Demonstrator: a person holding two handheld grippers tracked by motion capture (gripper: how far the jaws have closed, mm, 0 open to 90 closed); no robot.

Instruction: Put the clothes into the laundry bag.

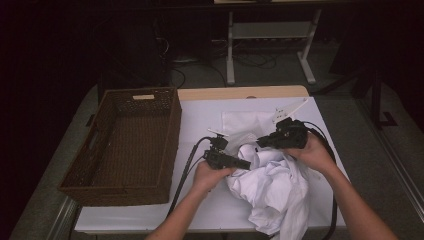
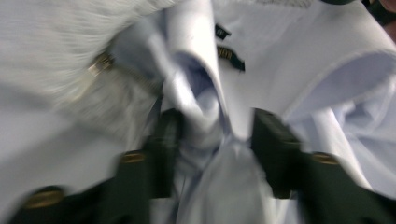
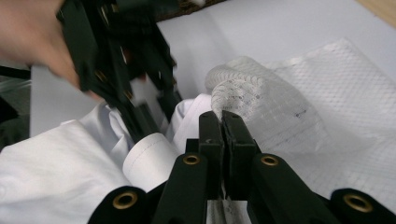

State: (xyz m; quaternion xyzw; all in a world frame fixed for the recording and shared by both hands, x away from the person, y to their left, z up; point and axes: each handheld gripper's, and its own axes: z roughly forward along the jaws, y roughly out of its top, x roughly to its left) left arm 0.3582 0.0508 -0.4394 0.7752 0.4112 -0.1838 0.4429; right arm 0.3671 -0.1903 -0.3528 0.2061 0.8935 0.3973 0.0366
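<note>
while r gripper (image 3: 222,122) clamps mesh bag (image 3: 261,100), shirt (image 2: 201,100) sits btwn l gripper's (image 2: 217,135) parted jaws.

Basket (image 1: 125,145) walls off the left; bare table (image 1: 200,117) between it and shirt (image 1: 275,185)

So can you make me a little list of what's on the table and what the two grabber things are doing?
table: white top, wooden strip at far edge
basket: brown wicker basket, on the left side, nothing visible inside
shirt: white shirt, crumpled, hanging over the near edge
mesh bag: white mesh bag, lying flat beyond the shirt
left gripper: left gripper, jaws apart, a fold of shirt between them
right gripper: right gripper, jaws shut on the mesh bag's rim
hands: one on each gripper
</note>
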